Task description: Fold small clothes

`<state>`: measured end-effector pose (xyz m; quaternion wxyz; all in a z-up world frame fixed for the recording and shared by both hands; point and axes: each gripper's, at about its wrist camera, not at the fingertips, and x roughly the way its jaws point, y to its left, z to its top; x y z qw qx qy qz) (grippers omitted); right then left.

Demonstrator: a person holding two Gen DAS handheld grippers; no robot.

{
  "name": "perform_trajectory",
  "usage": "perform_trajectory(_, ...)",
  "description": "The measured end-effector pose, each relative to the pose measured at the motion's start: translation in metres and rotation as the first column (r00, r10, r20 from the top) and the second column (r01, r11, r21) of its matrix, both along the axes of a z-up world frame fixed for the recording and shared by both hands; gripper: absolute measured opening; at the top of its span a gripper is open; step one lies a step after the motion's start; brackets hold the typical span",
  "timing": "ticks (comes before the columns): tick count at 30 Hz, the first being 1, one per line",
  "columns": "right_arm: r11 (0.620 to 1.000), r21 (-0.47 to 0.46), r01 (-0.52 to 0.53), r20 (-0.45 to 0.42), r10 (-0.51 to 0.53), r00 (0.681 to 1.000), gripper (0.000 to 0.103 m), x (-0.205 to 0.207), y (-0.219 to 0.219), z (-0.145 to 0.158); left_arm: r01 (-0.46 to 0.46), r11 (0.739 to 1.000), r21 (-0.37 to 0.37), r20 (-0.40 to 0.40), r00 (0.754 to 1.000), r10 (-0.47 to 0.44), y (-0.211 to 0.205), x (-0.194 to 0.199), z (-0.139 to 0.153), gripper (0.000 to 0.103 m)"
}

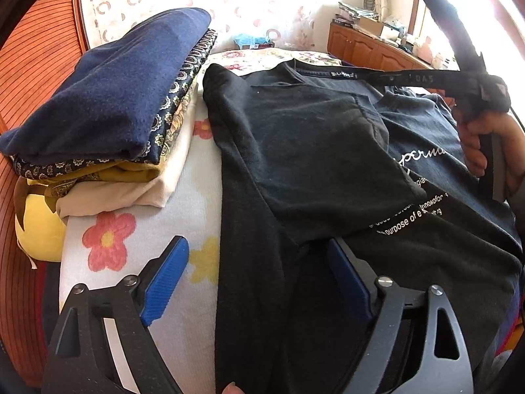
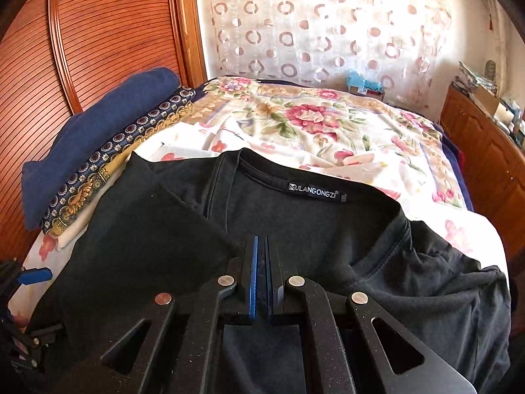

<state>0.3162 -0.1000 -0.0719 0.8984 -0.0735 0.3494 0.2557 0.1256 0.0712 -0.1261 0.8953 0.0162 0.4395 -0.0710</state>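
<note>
The right claw (image 2: 261,275) has its blue pads pressed together, seemingly pinching a thin fold of the black cotton T-shirt (image 2: 295,226) below the collar. The left claw (image 1: 259,279) stands wide apart over the shirt's left side, gripping nothing. The shirt lies on the flowered bedsheet (image 2: 328,124), beside a stack of folded clothes (image 1: 108,98). Best to lift evenly, keeping the fold line straight.

A flowered bedspread (image 2: 321,124) covers the bed. At ten o'clock stands a slatted wooden wardrobe door (image 2: 108,32); at twelve hangs a sheer curtain with ring patterns (image 2: 328,23). A cluttered wooden cabinet (image 2: 485,151) sits at three o'clock. A yellow cushion (image 1: 39,229) lies at nine o'clock.
</note>
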Motion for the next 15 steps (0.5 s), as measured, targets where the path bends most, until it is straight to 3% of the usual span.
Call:
perform_trajectory(5, 1.000, 0.013, -0.014, 0.022, 0.014, 1.000, 0.008, -0.013, -0.017, 0.011, 0.002, 1.000, 0.001, -0.001, 1.000, -0.002, 0.000, 0.002, 0.000, 0.088)
perform_trajectory(9, 1.000, 0.008, -0.010, 0.055, 0.009, 0.998, 0.022, -0.038, -0.045, 0.015, 0.002, 1.000, 0.001, -0.001, 1.000, -0.002, -0.001, 0.002, 0.000, 0.088)
perform_trajectory(12, 1.000, -0.015, 0.003, 0.076, -0.002, 0.997, 0.039, -0.058, -0.069, 0.018, 0.002, 1.000, 0.001, -0.001, 1.000, -0.002, -0.001, 0.002, 0.000, 0.088)
perform_trajectory(15, 0.999, -0.037, 0.037, 0.099, -0.033, 0.995, 0.044, -0.077, -0.095, 0.024, 0.002, 1.000, 0.001, -0.001, 1.000, -0.002, -0.001, 0.001, 0.000, 0.088)
